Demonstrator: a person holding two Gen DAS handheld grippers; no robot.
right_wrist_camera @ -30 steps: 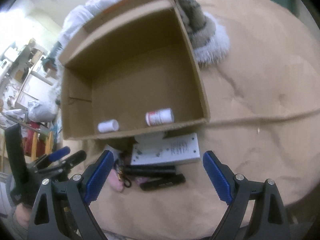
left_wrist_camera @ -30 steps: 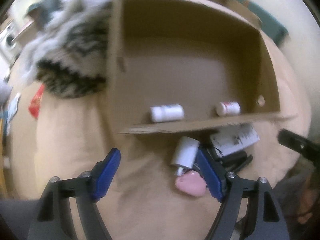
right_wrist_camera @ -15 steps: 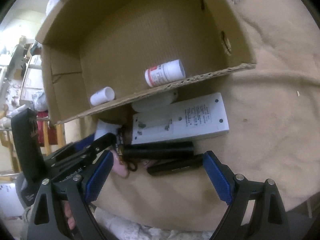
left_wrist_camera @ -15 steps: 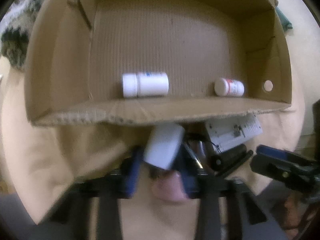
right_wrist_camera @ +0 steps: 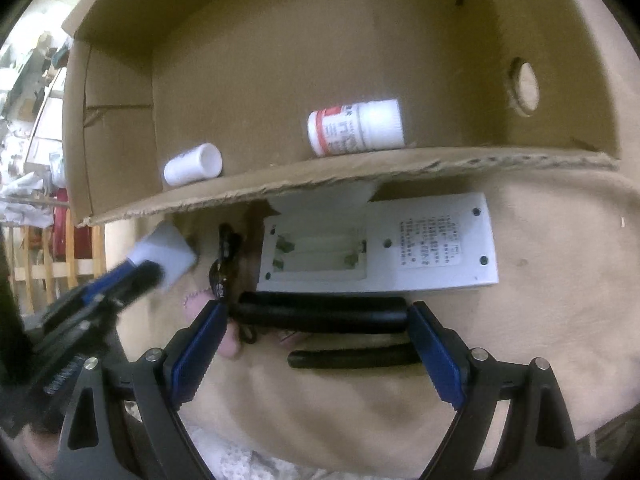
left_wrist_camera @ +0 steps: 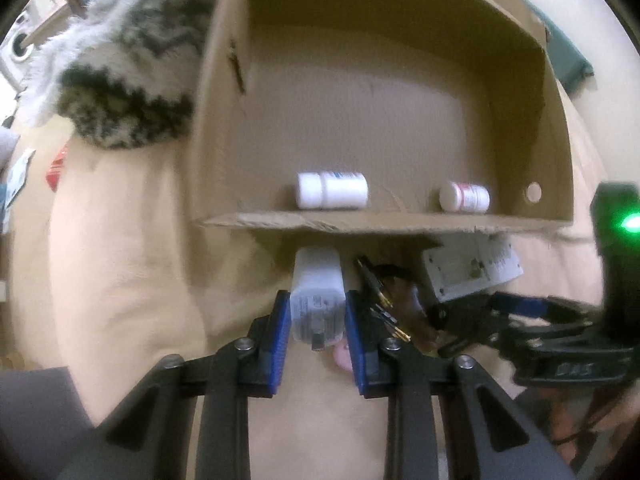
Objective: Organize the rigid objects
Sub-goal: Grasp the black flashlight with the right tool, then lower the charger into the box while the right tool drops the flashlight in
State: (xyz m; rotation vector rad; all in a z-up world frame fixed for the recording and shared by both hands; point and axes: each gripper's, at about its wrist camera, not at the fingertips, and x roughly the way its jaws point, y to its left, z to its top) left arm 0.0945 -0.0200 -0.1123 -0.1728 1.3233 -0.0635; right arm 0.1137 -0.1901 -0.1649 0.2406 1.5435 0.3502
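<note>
My left gripper (left_wrist_camera: pixel 318 312) is shut on a white power adapter (left_wrist_camera: pixel 318 294) just in front of the cardboard box (left_wrist_camera: pixel 360 224); it also shows in the right wrist view (right_wrist_camera: pixel 164 256). Two white pill bottles (left_wrist_camera: pixel 332 190) (left_wrist_camera: pixel 464 197) lie inside the box. My right gripper (right_wrist_camera: pixel 316 320) is open around the ends of a black cylinder (right_wrist_camera: pixel 320 314), with a thinner black stick (right_wrist_camera: pixel 352 358) below it. A white remote (right_wrist_camera: pixel 380 244) with its battery bay open lies face down by the box edge. A pink object (left_wrist_camera: pixel 342 358) is mostly hidden.
A grey and black furry blanket (left_wrist_camera: pixel 124 80) lies left of the box on the beige cover (left_wrist_camera: pixel 120 260). Black clips with gold tips (left_wrist_camera: pixel 380 300) lie beside the adapter. A red packet (left_wrist_camera: pixel 56 168) lies at far left.
My left gripper closed on the white adapter and has lifted it slightly. My right gripper moved forward and down until its fingers flank the black cylinder.
</note>
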